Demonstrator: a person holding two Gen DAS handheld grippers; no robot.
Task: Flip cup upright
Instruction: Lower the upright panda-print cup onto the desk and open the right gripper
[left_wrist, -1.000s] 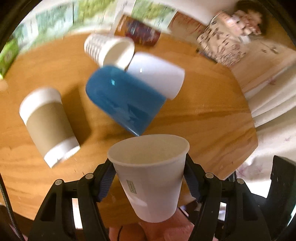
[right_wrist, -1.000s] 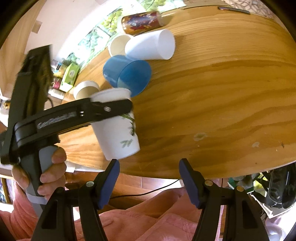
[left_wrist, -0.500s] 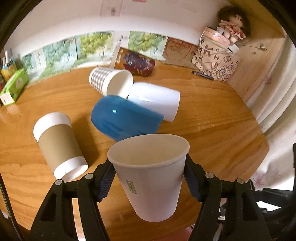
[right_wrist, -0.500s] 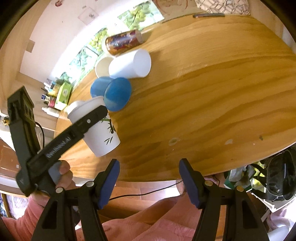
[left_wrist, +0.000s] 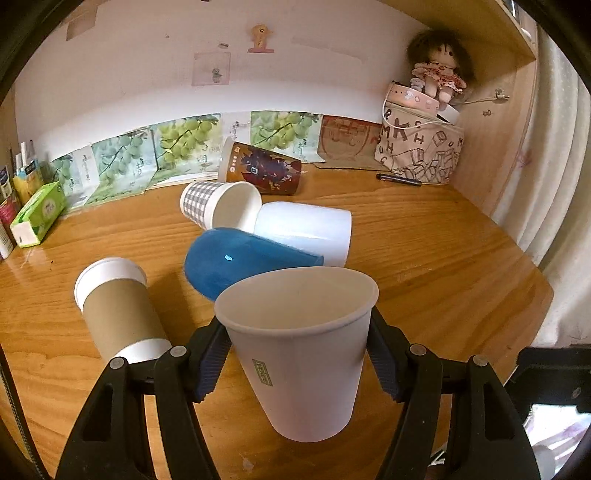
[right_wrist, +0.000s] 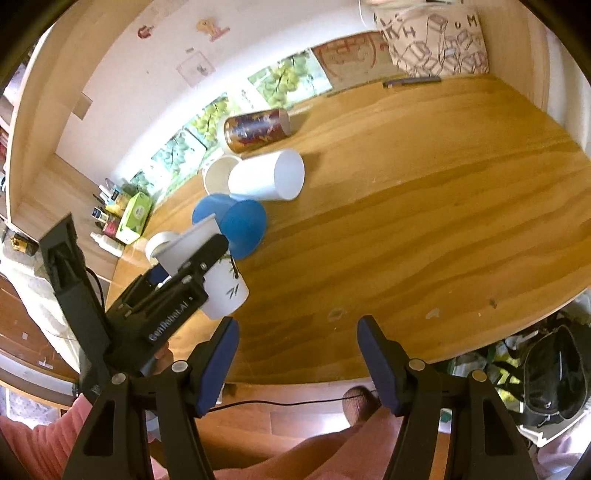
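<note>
This is a home. A rag doll in a floral dress (left_wrist: 439, 70) sits above a round wooden table (left_wrist: 424, 251). Grape-print posters (left_wrist: 177, 147) and a letter-patterned fabric bag (left_wrist: 417, 151) line the white wall.

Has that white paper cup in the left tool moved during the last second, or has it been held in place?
Yes. In the right wrist view the white paper cup, clamped in the left tool, has tipped more upright against the fixed table edge.

White paper cup (left_wrist: 303, 354) held mouth-up above table.

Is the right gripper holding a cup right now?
No, the right gripper is open with nothing between its fingers; the left gripper holds the white paper cup.
</note>
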